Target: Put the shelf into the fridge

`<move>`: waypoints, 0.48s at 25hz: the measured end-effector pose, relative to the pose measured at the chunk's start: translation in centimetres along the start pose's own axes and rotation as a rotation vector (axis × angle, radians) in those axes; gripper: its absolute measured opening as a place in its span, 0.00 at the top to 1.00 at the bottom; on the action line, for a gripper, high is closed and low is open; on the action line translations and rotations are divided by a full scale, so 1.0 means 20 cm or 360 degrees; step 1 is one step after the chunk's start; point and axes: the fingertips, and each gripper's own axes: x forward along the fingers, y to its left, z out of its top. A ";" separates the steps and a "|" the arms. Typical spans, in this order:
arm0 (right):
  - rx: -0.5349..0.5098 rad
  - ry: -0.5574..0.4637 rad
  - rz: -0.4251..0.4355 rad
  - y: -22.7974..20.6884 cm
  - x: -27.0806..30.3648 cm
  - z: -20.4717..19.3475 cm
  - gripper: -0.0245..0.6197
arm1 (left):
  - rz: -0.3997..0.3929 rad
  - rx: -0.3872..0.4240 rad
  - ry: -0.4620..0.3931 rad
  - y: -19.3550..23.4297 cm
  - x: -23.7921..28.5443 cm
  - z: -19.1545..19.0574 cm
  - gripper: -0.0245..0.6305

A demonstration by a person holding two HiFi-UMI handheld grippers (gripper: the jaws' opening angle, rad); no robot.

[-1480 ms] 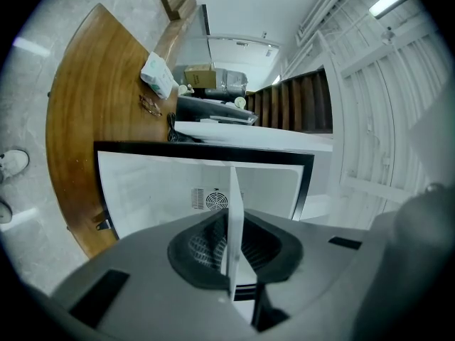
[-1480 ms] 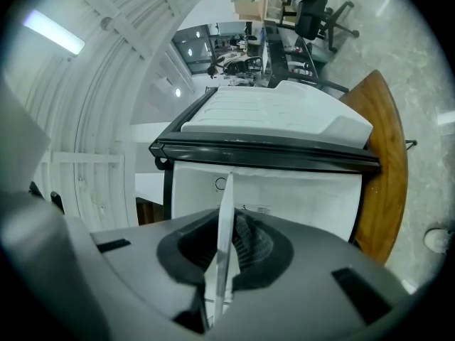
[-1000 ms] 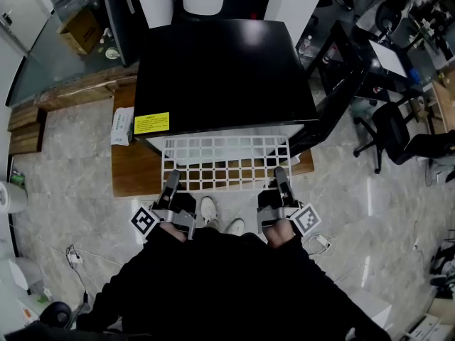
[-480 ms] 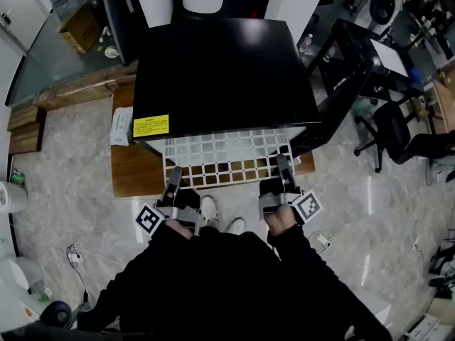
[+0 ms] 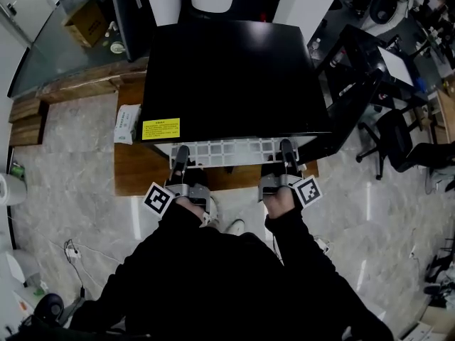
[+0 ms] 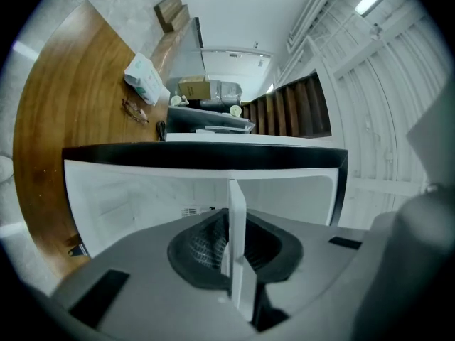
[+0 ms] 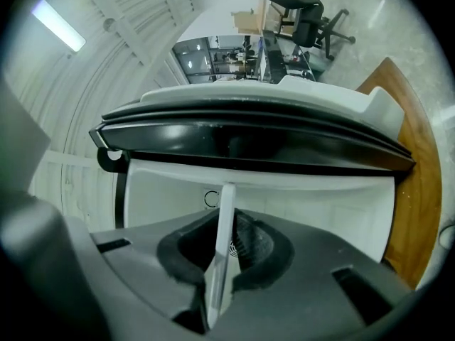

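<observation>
Head view: black fridge (image 5: pixel 227 77) on a wooden platform (image 5: pixel 135 172), its opening facing the person. White wire shelf (image 5: pixel 227 152) lies level, mostly inside the cavity, only the front rows showing. Left gripper (image 5: pixel 181 156) and right gripper (image 5: pixel 286 151) are each nearly closed, pinching the shelf's front edge near a corner. Likely reason: two spaced grips keep it square while sliding in.

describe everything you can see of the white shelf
The shelf is a white wire grid with square openings, apparently coated metal. It lies flat and level, mostly inside the black fridge. In the head view only a narrow strip of its front shows beyond the fridge's top. The left gripper and right gripper each clamp that front edge near a corner. In both gripper views the edge shows as a thin white bar pinched between the jaws.
</observation>
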 end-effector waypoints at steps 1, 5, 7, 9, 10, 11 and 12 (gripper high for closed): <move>-0.0004 -0.0018 -0.0004 0.00 0.03 0.00 0.91 | 0.0006 0.0020 -0.0019 0.00 0.03 0.01 0.92; 0.0005 -0.0100 -0.0026 -0.01 0.15 0.00 0.91 | 0.0021 0.0051 -0.0100 0.01 0.14 0.04 0.92; 0.0025 -0.0142 -0.0034 -0.01 0.20 0.00 0.91 | 0.0019 0.0057 -0.0132 0.01 0.19 0.06 0.92; 0.0031 -0.0171 -0.0033 -0.02 0.25 0.00 0.91 | 0.0013 0.0063 -0.0157 0.01 0.22 0.07 0.92; 0.0026 -0.0177 -0.0030 -0.03 0.27 0.01 0.91 | 0.0011 0.0069 -0.0166 0.01 0.24 0.08 0.92; 0.0020 -0.0180 -0.0028 -0.04 0.30 0.01 0.91 | 0.0008 0.0078 -0.0172 0.02 0.26 0.08 0.92; 0.0015 -0.0185 -0.0029 -0.03 0.32 0.01 0.91 | 0.0006 0.0086 -0.0177 0.02 0.28 0.08 0.92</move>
